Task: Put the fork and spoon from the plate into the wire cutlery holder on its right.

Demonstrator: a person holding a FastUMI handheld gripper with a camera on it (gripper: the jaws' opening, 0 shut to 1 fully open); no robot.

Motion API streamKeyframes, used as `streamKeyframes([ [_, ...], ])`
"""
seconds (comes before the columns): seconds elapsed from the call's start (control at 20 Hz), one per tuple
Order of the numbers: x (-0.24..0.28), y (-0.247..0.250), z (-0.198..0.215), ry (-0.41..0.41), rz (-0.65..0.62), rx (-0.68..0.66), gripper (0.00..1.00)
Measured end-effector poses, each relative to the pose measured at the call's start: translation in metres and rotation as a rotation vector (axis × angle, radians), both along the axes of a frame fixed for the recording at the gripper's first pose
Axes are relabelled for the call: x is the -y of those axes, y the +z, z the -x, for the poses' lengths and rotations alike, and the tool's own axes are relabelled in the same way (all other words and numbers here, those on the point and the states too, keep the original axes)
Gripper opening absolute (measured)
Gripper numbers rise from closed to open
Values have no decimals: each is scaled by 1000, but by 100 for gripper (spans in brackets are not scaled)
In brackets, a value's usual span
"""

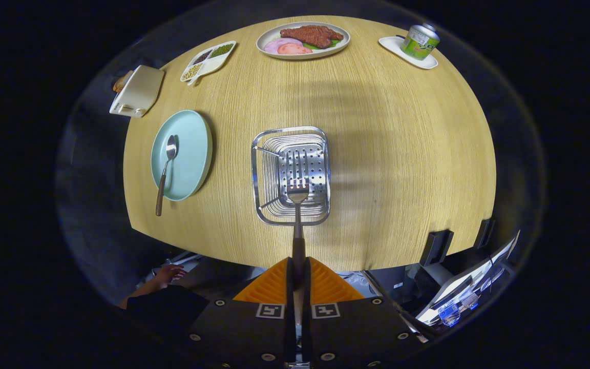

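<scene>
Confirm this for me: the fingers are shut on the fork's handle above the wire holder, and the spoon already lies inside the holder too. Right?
Not quite. The spoon is on the blue plate, left of the wire holder. The rest stands: the gripper view shows the fingers shut on the fork, its head over the holder.

Round wooden table (377,154) seen from above. At twelve o'clock on its far rim, an oval plate (303,41) with a slab of brown meat, pink slices and green leaves. At one o'clock, a small white tray (396,49) bearing a tilted green can (420,41). At eleven o'clock, a white divided dish (208,61) with beans and grains. At ten o'clock, a cream toaster (138,90) at the table's rim.
</scene>
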State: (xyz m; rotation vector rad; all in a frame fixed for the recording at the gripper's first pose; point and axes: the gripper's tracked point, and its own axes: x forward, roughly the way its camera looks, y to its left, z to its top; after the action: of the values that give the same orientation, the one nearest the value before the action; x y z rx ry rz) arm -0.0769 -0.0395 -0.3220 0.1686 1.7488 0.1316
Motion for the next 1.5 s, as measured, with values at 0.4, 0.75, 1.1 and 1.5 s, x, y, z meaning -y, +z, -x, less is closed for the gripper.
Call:
streamKeyframes([
  [0.4, 2, 6, -11, -55, -37, -38, 9],
  [0.75, 10, 39, -43, -150, -42, 118, 17],
  [1.1, -43, 82, -68, -117, -98, 329, 49],
  [1.5, -122, 88, -90, -129, -135, 452, 86],
])
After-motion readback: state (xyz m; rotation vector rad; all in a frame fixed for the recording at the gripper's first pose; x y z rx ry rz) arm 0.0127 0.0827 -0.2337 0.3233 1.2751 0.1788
